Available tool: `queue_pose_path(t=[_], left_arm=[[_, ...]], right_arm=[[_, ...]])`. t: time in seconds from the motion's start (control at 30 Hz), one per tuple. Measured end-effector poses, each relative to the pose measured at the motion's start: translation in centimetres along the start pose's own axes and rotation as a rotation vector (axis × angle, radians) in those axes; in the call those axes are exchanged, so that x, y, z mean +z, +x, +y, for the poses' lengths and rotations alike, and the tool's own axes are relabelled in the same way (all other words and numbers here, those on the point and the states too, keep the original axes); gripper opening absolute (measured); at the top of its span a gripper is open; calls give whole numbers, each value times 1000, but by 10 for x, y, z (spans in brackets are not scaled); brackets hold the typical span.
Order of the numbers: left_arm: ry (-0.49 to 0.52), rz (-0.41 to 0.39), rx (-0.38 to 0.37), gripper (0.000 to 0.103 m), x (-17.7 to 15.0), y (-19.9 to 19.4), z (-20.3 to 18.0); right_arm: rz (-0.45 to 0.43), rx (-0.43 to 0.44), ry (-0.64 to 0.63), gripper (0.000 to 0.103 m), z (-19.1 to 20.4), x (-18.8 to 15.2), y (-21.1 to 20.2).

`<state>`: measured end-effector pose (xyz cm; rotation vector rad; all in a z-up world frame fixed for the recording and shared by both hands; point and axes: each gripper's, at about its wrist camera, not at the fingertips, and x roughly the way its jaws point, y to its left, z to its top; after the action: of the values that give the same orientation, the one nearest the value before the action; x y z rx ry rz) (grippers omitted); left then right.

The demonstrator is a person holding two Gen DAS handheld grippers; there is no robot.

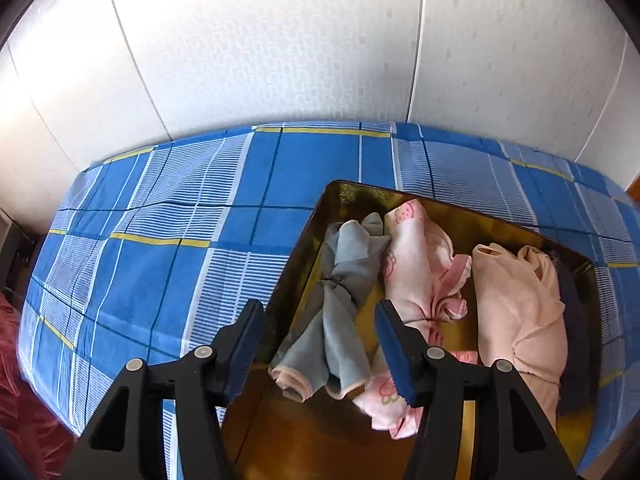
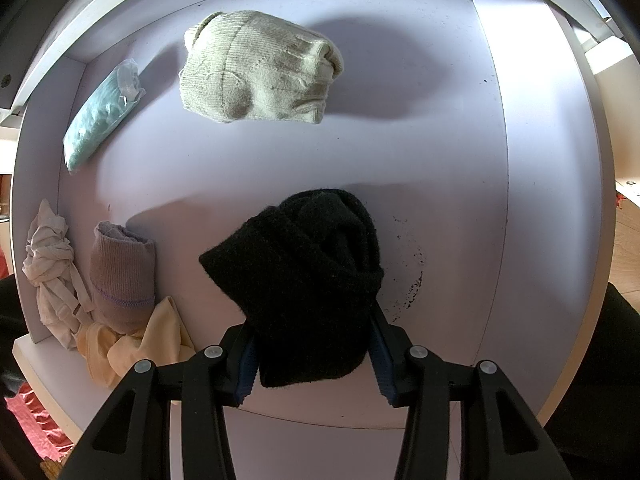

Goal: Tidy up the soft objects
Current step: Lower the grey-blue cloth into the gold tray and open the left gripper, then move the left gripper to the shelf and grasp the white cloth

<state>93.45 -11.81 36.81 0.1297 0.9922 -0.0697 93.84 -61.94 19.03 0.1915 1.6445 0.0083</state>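
Soft objects sit in two places, and each camera sees only one of them. On the bed [image 1: 168, 216], a gold box [image 1: 304, 236] lies toward the right edge and holds three bundles side by side: a peach bundle [image 1: 520, 304] at its right wall, a pink printed bundle [image 1: 416, 264] in the middle, and a grey cloth [image 1: 340, 300] along its left wall. The left gripper [image 1: 320, 344] hangs over the near end of the grey cloth with its tongs spread and nothing between them. The grey cloth is loosely rolled, so it may unroll and spill over the neighbouring bundle.

The right wrist view shows a white drawer [image 2: 520, 160] instead. A cream knitted bundle [image 2: 256, 68] lies near the far wall, a teal packet [image 2: 96, 120] along the left wall, and a mauve sock roll [image 2: 124, 276], a white tangle [image 2: 48, 264] and a yellow cloth [image 2: 160, 336] crowd the near left corner. The right gripper [image 2: 312, 356] points down and pinches a black knitted bundle [image 2: 304, 280] by its near end. Most of that bundle hangs beyond the tongs, so it could sag, unfold or slip out, I judge, if the hand swings.

Only the left view shows the box; only the right shows the drawer.
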Motion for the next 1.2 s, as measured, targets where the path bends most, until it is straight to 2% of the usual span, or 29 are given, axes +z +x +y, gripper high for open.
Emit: queue_pose_path(t=[0.37,0.6,0.87,1.2], left_arm=[[-29,-97,-66,65,-30,-46,24],[-67,-100,-111,68,-67,-68,45],[-62,-187,-132,78,-119,-99,60],[-59,-134,-168,79,-195,-91,63]], right_arm=[[-2,-15,-12,48,4,0,-1],[-5,-29,-21,48,11,-2,1],[-14,-31,-26,48,13,-6,0],[-13,-51,-55,48,16,-11,0]])
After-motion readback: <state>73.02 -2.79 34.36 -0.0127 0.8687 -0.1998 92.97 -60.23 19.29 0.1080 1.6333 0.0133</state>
